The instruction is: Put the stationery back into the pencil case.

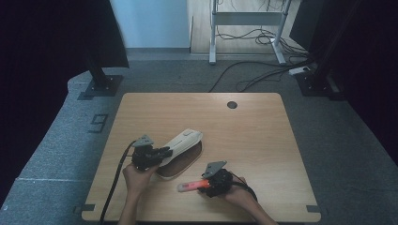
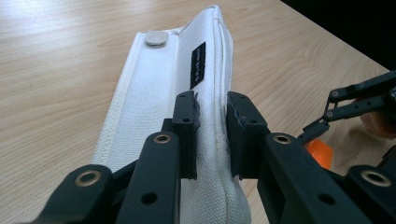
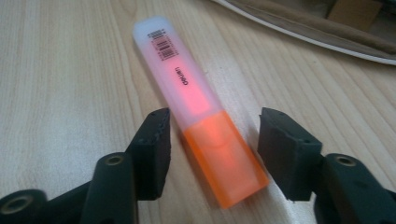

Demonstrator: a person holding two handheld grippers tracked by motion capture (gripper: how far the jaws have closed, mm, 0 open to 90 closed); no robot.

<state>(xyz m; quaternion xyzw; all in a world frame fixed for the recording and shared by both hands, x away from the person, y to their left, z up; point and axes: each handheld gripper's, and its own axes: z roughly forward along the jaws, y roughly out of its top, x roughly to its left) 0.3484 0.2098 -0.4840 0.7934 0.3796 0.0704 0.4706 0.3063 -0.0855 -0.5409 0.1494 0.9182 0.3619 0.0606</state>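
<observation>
A white canvas pencil case (image 1: 184, 139) (image 2: 154, 93) lies left of the table's middle, its flap raised over a brown inside. My left gripper (image 1: 166, 151) (image 2: 212, 108) is shut on the case's stitched edge, which is pinched between both pads. An orange highlighter (image 1: 190, 186) (image 3: 196, 102) with a frosted cap lies flat near the front edge. My right gripper (image 1: 203, 183) (image 3: 212, 126) stands open around its orange end, with a gap to each pad. In the left gripper view the right gripper (image 2: 355, 100) appears at the far right.
The wooden table (image 1: 263, 140) has a round cable hole (image 1: 232, 104) at the back. On the grey floor beyond are a black stand base (image 1: 101, 86), a desk frame (image 1: 213, 51) and loose cables (image 1: 263, 77).
</observation>
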